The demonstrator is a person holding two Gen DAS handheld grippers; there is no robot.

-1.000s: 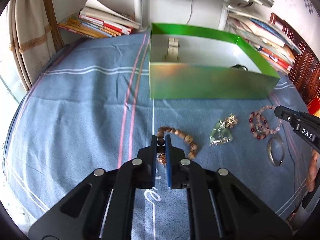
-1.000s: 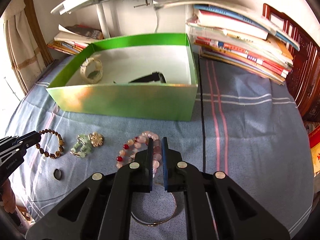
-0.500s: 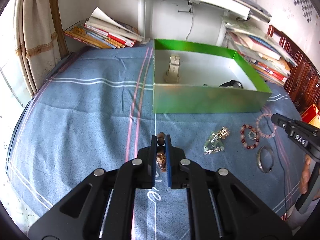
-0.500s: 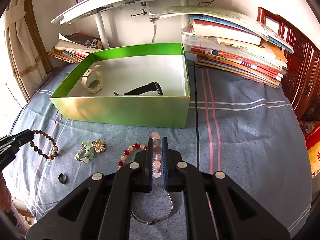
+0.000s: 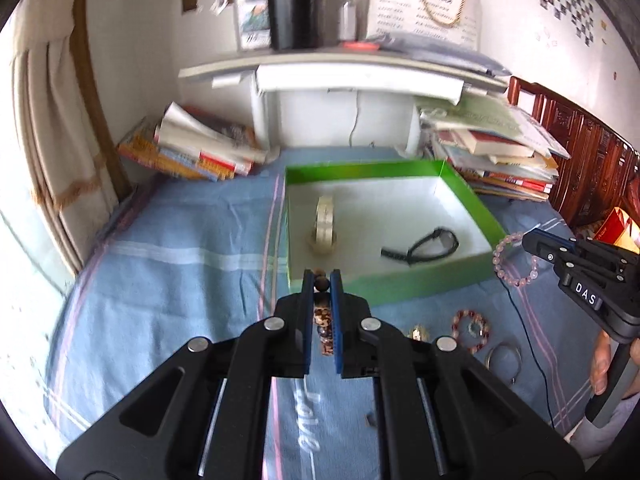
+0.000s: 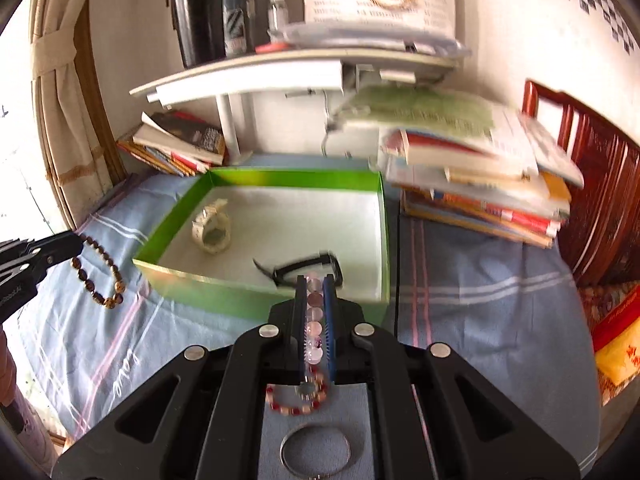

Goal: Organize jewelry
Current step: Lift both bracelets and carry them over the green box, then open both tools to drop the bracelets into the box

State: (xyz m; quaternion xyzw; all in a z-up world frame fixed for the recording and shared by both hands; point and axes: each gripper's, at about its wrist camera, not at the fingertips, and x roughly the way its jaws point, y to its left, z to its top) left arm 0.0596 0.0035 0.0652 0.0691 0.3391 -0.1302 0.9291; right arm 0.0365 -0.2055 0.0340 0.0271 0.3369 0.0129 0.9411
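Observation:
My left gripper (image 5: 321,276) is shut on a brown wooden bead bracelet (image 5: 323,320), held in the air near the front left corner of the green box (image 5: 400,284); the bracelet hangs from it in the right wrist view (image 6: 100,276). My right gripper (image 6: 314,280) is shut on a pale pink bead bracelet (image 6: 314,320), lifted near the box's front right wall (image 6: 260,300); it shows in the left wrist view (image 5: 514,260). The box holds a cream watch (image 5: 324,224) and a black band (image 5: 428,246).
On the blue cloth lie a red bead bracelet (image 6: 298,398), a silver bangle (image 6: 315,454), and a gold brooch (image 5: 418,334). Book stacks stand at the back left (image 5: 192,148) and right (image 6: 480,184). A white shelf (image 5: 340,72) is behind the box.
Both grippers have risen off the cloth with their bracelets and moved towards the green box. The views now look down into the box from higher up.

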